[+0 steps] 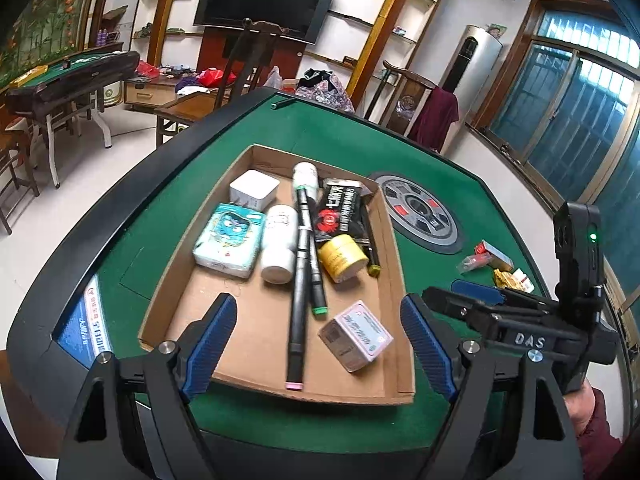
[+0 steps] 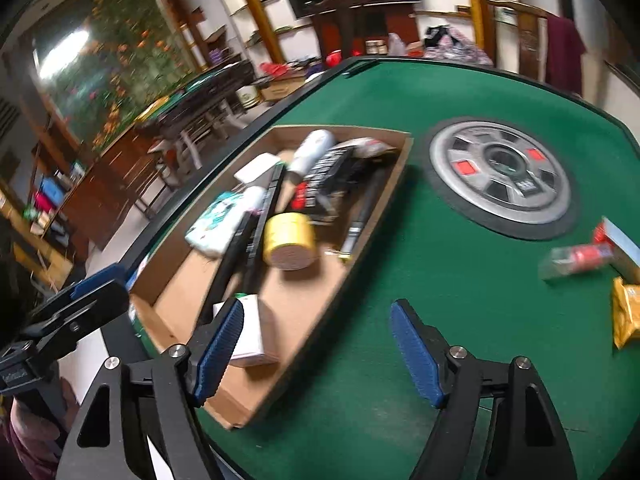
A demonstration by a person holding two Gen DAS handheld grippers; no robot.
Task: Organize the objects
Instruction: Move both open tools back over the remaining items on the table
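In the left wrist view, the left gripper (image 1: 318, 344) hangs over the near end of the cardboard tray (image 1: 160, 308) with its jaws wide apart and nothing between the pads. Most objects are already inside the tray: a tissue pack (image 1: 228, 242), a white bottle (image 1: 280, 248), a white square box (image 1: 254, 192), a black snack packet (image 1: 340, 208), a yellow jar (image 1: 344, 258), long black pens (image 1: 300, 280) and a small pink box (image 1: 356, 336), which lies just under the open jaws. The right gripper (image 1: 476, 292) stands at the right, above the green table (image 1: 328, 132).

In the right wrist view (it is blurred), the right gripper (image 2: 318, 344) is also open and empty, over the felt just beside the tray's right wall (image 2: 376, 208). I judge the task is mostly done. What remains is a small group at the right, well apart from the tray: a clear packet with red (image 2: 576, 262), a red and white box (image 2: 618, 240) and a yellow packet (image 2: 626, 312).

Nothing blocks the way to them; only the round dial plate (image 2: 500, 184) lies between tray and group, flat in the table.
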